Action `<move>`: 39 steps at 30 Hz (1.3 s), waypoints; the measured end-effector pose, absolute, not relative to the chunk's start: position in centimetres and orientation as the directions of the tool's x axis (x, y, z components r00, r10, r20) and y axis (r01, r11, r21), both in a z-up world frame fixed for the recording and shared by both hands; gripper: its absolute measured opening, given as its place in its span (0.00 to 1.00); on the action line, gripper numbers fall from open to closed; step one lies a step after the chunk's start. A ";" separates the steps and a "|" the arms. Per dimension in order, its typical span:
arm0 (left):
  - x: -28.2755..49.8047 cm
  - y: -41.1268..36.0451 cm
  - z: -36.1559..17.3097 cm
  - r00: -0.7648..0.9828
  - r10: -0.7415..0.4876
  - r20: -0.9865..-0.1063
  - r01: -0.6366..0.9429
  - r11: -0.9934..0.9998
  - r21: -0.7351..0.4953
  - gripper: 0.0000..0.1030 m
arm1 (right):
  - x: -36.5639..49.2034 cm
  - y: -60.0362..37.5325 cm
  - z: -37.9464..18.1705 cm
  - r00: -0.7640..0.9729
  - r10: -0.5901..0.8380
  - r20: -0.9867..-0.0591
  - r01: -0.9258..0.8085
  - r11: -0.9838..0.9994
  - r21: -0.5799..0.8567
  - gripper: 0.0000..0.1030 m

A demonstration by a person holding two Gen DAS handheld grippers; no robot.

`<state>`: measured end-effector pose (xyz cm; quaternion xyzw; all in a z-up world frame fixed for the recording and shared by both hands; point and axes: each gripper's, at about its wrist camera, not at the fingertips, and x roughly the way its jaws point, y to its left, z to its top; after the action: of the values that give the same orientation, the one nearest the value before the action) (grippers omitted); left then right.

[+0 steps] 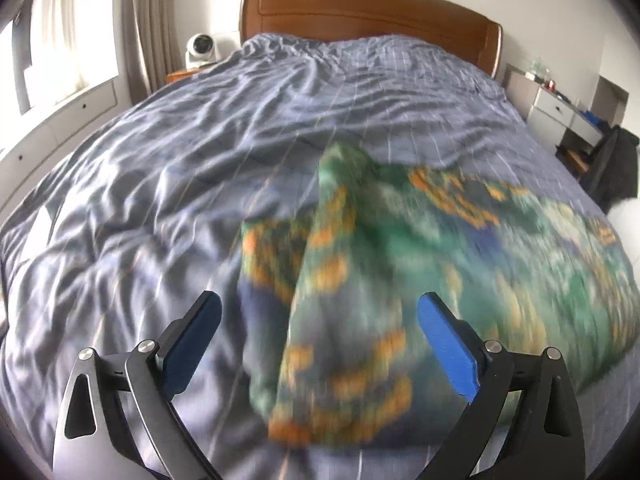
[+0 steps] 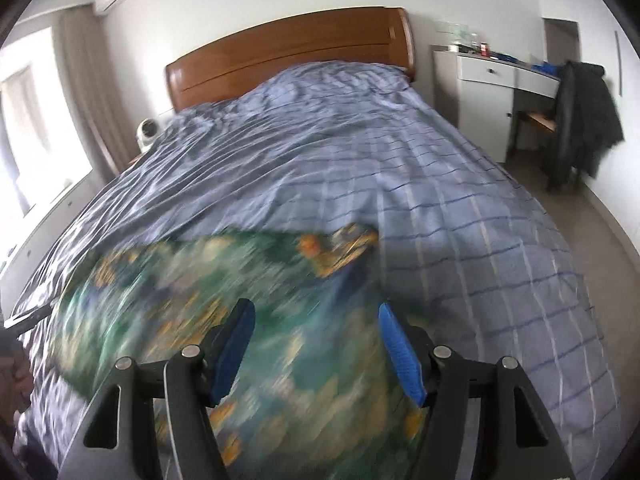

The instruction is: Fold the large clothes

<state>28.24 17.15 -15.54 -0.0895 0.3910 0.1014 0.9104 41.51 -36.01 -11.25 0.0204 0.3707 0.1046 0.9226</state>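
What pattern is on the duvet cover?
Pale blue duvet cover with a thin grid check; clearest in the right wrist view.

Daylight enters from the window [image 1: 60,52] left of each tool; the garment [image 1: 400,280] ahead is motion-blurred, and edges bow with fisheye distortion.

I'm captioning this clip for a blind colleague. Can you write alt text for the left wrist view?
An open hand-held gripper hovers over a blurred green and orange garment lying rumpled on a bed's blue checked duvet. Behind are a wooden headboard, a curtained window on the left and a white desk on the right.
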 end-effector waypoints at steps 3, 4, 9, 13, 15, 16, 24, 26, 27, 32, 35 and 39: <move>26.1 16.2 -15.9 0.657 0.129 -0.742 -0.247 0.968 -0.050 0.96 | 39.0 -34.6 -12.2 0.675 0.231 -0.701 -0.217 0.970 0.110 0.64; 25.5 16.0 -15.9 0.654 0.132 -0.745 -0.243 0.969 -0.041 0.96 | 38.1 -34.0 -12.6 0.663 0.233 -0.712 -0.230 0.968 0.103 0.64; 22.5 13.3 -16.8 0.630 0.084 -0.772 -0.191 0.980 -0.049 0.96 | 33.9 -32.1 -13.7 0.651 0.244 -0.719 -0.263 0.961 0.088 0.64; 21.7 9.4 -19.2 0.584 0.069 -0.809 -0.110 0.994 0.005 0.96 | 30.9 -31.0 -13.9 0.655 0.259 -0.710 -0.269 0.958 0.101 0.64; 21.5 8.1 -19.3 0.571 0.068 -0.818 -0.082 0.996 0.026 0.96 | 29.7 -30.6 -14.0 0.658 0.259 -0.707 -0.274 0.957 0.095 0.64; 21.5 7.3 -18.6 0.587 0.042 -0.809 -0.054 0.998 0.013 0.96 | 29.1 -30.4 -14.1 0.658 0.258 -0.708 -0.276 0.957 0.092 0.64; 30.0 2.3 -11.0 0.661 -0.162 -0.732 0.128 0.986 -0.102 0.97 | 25.7 -31.8 -15.3 0.683 0.270 -0.679 -0.235 0.961 0.146 0.65; 34.5 0.6 -10.1 0.664 -0.164 -0.729 0.159 0.984 -0.077 0.97 | 25.7 -32.1 -15.7 0.686 0.272 -0.675 -0.222 0.961 0.162 0.65; 36.8 -0.2 -9.8 0.669 -0.143 -0.730 0.155 0.987 -0.052 0.97 | 25.6 -32.1 -15.8 0.685 0.276 -0.674 -0.220 0.961 0.169 0.65; 45.9 -0.9 -10.7 0.607 -0.113 -0.787 0.099 0.993 -0.067 0.96 | 25.0 -31.8 -15.4 0.693 0.309 -0.651 -0.252 0.950 0.183 0.65; 47.7 -0.8 -12.9 0.570 -0.100 -0.816 0.057 0.995 -0.082 0.96 | 24.3 -31.2 -15.3 0.692 0.326 -0.644 -0.292 0.942 0.163 0.65; 45.7 -2.4 -16.1 0.524 -0.087 -0.847 0.094 0.995 -0.044 0.96 | 24.1 -30.9 -15.9 0.677 0.336 -0.655 -0.317 0.936 0.152 0.65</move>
<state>45.70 -2.37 -16.07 0.0037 0.4850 -0.0519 0.8730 24.06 -30.95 -15.87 0.0129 0.3600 0.1784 0.9156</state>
